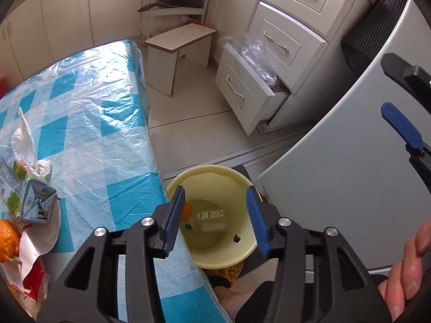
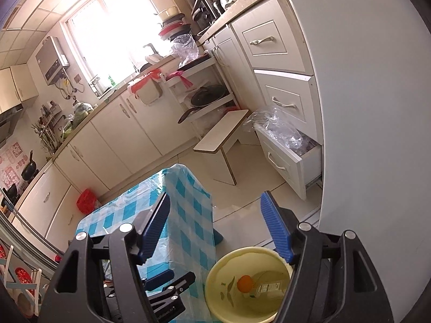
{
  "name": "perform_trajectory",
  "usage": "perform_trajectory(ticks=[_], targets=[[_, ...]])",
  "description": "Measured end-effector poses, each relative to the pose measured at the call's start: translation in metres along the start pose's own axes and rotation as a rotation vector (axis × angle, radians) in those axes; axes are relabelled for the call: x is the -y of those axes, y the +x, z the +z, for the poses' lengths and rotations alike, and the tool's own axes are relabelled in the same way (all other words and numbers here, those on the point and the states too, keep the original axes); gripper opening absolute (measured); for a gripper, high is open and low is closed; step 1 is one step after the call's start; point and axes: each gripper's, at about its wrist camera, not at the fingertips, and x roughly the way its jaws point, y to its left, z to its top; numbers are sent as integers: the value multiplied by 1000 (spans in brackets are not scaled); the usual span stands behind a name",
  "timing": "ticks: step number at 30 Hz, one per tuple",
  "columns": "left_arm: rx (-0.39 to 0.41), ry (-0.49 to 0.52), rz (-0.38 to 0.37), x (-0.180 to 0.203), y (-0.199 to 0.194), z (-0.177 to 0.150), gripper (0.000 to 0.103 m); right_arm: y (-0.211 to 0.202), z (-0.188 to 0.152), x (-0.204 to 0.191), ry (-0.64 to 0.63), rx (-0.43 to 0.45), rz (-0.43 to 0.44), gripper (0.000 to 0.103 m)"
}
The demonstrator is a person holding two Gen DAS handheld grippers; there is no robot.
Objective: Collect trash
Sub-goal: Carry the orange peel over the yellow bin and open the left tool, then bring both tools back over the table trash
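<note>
1. I am holding my left gripper point(image 1: 216, 215) tilted steeply down over the pale yellow plastic bin point(image 1: 239, 253) beside the table; its ribbed blue pads are standing apart with nothing between them.
2. Inside the bin, a clear bottle point(image 1: 211, 216) with a printed label is lying on the round bottom, next to something orange point(image 1: 186, 210), possibly peel.
3. My right gripper point(image 2: 215, 224) is hovering higher, angled gently down, jaws spread wide and empty.
4. On the glossy blue-checked tablecloth point(image 1: 94, 123), a crumpled carton point(image 1: 35, 199), white tissue point(image 1: 25, 137) and an orange point(image 1: 8, 239) are waiting.
</note>
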Motion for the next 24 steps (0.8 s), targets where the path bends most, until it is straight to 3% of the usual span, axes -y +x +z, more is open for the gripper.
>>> perform_trajectory(ticks=[6, 11, 17, 24], targets=[[65, -40, 18, -30, -41, -6, 65, 4, -1, -1, -14, -3, -22, 72], [133, -115, 64, -80, -87, -25, 72, 12, -3, -9, -40, -23, -35, 72], [179, -215, 184, -157, -133, -57, 77, 30, -10, -27, -108, -75, -37, 73], [152, -297, 318, -244, -169, -110, 77, 50, -24, -54, -197, -152, -7, 74]])
